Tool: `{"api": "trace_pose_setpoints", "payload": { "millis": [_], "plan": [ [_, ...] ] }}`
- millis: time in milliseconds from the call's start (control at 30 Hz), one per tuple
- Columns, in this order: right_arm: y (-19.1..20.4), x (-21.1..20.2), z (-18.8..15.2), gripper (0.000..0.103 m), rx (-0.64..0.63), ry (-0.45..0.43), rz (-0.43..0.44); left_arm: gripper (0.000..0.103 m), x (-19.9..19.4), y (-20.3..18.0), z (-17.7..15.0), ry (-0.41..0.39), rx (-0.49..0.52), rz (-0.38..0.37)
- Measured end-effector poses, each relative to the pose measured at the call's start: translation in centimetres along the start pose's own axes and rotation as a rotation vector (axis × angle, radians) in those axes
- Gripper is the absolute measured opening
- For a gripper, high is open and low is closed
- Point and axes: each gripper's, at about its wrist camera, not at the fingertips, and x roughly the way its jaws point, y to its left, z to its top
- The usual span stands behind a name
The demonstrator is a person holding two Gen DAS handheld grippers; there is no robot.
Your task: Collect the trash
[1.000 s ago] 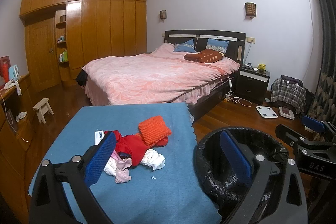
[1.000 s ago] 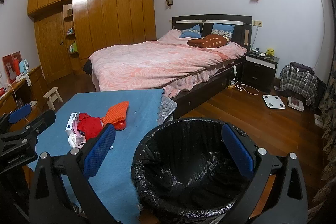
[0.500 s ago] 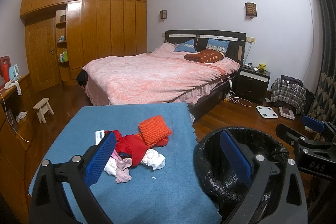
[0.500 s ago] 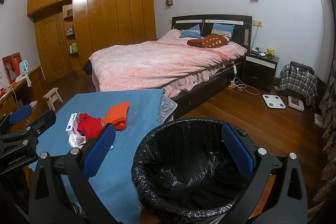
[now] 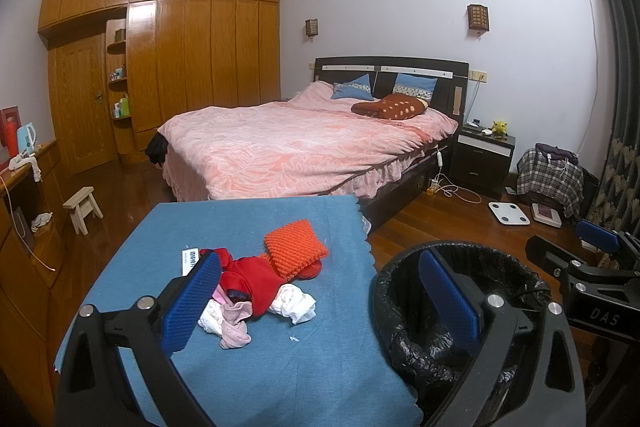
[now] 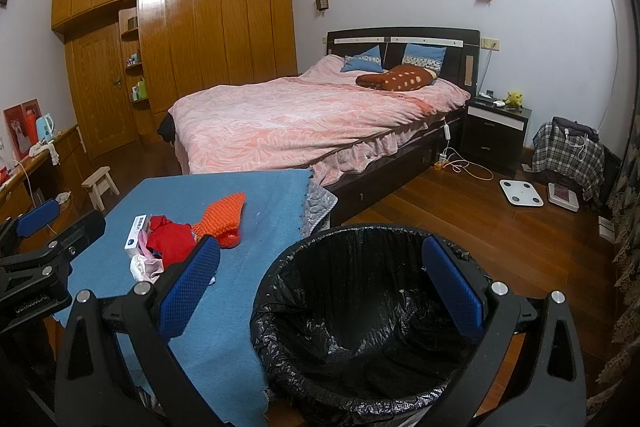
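- A wooden sideboard (image 5: 24,211) is seen at the far left, with a blue kettle (image 5: 25,138) standing on its top.
- A small wooden stool (image 5: 82,207) is placed on the floor between the sideboard and the table.
- A table covered with a blue cloth (image 5: 240,359) is seen in the left half of both views.
- The left gripper (image 5: 316,299) is held over the near part of the cloth with its jaws spread wide; nothing is held between its blue pads (image 5: 192,301).
- A heap of trash is piled on the middle of the cloth: a white box (image 6: 136,233) at its left edge, a red cloth (image 5: 256,279), crumpled pink and white scraps (image 5: 236,323) at the near side, and an orange knitted piece (image 5: 294,253) lying on top toward the right.
- The heap is not touched by either gripper.
- A small white scrap (image 5: 294,338) is seen on the cloth just in front of the heap.
- A bin lined with a black bag (image 6: 360,315) is set just beside the right edge of the table.
- The right gripper (image 6: 316,283) is held above the bin, its jaws wide apart and nothing gripped.
- A bed with a pink cover (image 5: 296,147) is seen behind the table.
- A dark nightstand (image 5: 482,159) and a white scale (image 5: 509,213) on the wooden floor are seen to the right.
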Motion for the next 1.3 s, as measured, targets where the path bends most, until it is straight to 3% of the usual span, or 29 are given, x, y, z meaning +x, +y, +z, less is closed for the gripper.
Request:
{"api": "trace_pose_setpoints", "payload": {
  "millis": [1300],
  "plan": [
    [2.2,1.6,-0.4,0.098,-0.007,0.009,0.011,0.097,0.0,1.5,-0.5,0.008,-0.017,0.013]
  ]
}}
